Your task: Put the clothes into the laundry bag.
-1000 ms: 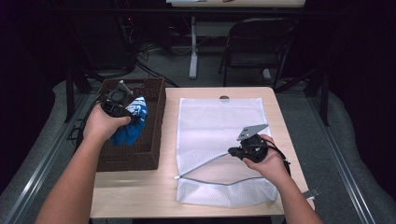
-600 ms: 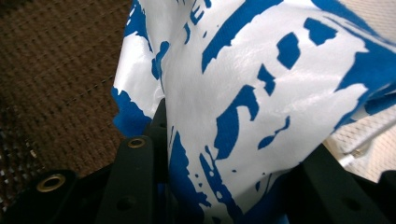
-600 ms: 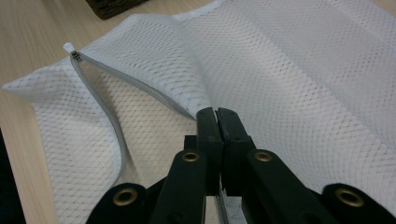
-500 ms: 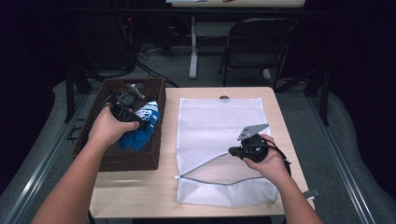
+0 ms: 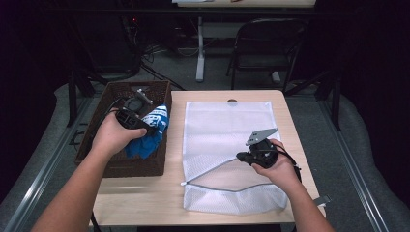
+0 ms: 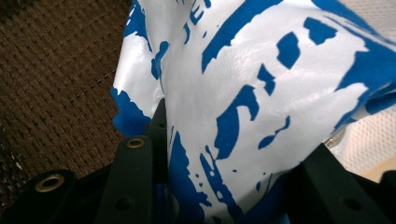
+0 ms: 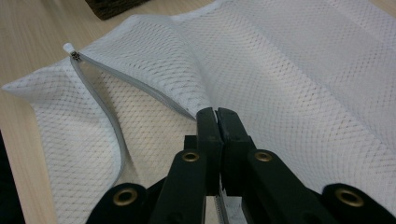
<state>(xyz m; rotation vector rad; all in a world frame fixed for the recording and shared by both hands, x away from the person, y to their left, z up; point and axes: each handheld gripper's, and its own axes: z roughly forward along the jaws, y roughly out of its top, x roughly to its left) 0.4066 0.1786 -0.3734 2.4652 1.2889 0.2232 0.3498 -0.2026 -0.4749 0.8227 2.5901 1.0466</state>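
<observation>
- The left gripper (image 5: 151, 126), left of centre in the high view, has its jaws clamped on a blue-and-white garment (image 5: 149, 133), which hangs bunched over the right-hand rim of the brown woven basket (image 5: 92, 145); lifted clear like that, it looks to me ready to travel rightwards.
- In the left gripper view the printed cloth (image 6: 261, 107) spills up between the two black jaws, with basket weave at upper left and a sliver of mesh at the right edge.
- The right gripper (image 5: 240, 155), lower right of the high view, is pinched tight on the upper edge of the white mesh laundry bag's (image 5: 227, 130) zip opening.
- That pinch lifts the top layer (see the right gripper view, where the mesh (image 7: 289, 70) tents up from the closed jaws (image 7: 217, 114)), so the mouth gapes towards the basket; I'd judge it is held open to receive the garment.
- The zipper pull (image 7: 74, 55) sits at the far left end of the opening, so it looks unzipped all the way.
- The bag lies flat on the pale wooden table (image 5: 140, 198), just beside the basket.
</observation>
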